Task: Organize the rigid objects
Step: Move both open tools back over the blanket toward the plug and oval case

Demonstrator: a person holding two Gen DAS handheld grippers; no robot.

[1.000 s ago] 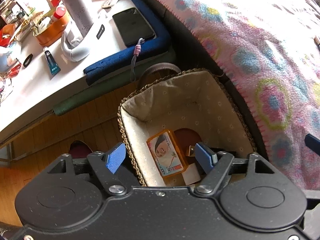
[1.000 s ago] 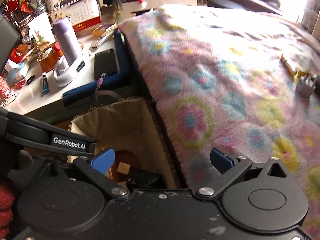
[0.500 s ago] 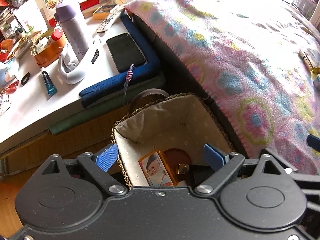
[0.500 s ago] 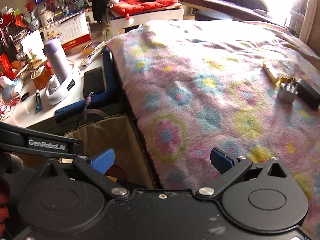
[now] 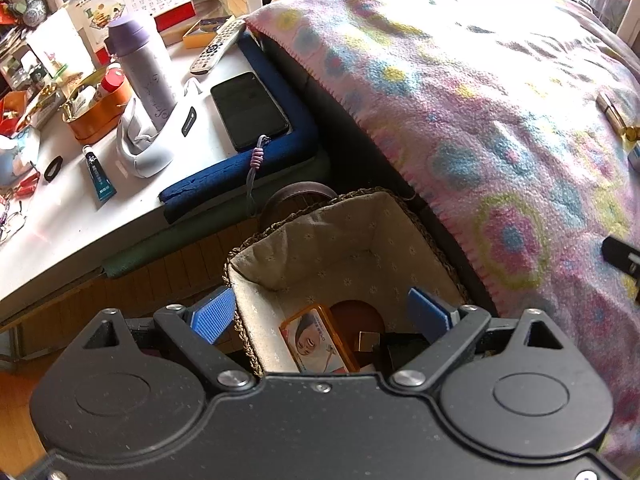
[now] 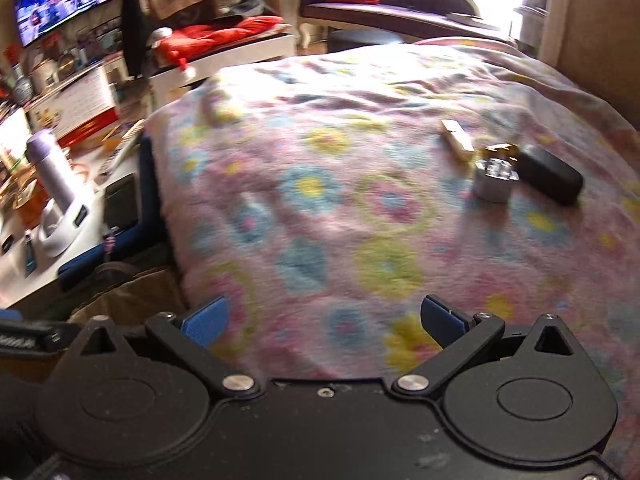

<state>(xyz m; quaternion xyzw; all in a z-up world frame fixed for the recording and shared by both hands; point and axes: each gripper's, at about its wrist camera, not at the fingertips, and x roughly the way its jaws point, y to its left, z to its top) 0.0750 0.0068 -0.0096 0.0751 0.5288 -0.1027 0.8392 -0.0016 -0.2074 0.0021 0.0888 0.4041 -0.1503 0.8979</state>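
The lined wicker basket (image 5: 344, 240) holds an orange-rimmed tin (image 5: 318, 340) printed with a face, a brown disc (image 5: 356, 314) and dark items. Above the basket, the left gripper (image 5: 320, 314) has just spread its jaws wide, empty. The right gripper (image 6: 324, 320) gapes empty over the floral blanket (image 6: 340, 200), where a silver block (image 6: 495, 180), black case (image 6: 550, 174) and gold tube (image 6: 458, 140) lie. A calendar (image 5: 136, 8) reads "01".

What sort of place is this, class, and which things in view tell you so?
Most likely a lived-in living room at home: a television plays on the far wall, a flowered blanket covers a bed or sofa, and a cluttered side table holds a phone and remote control.
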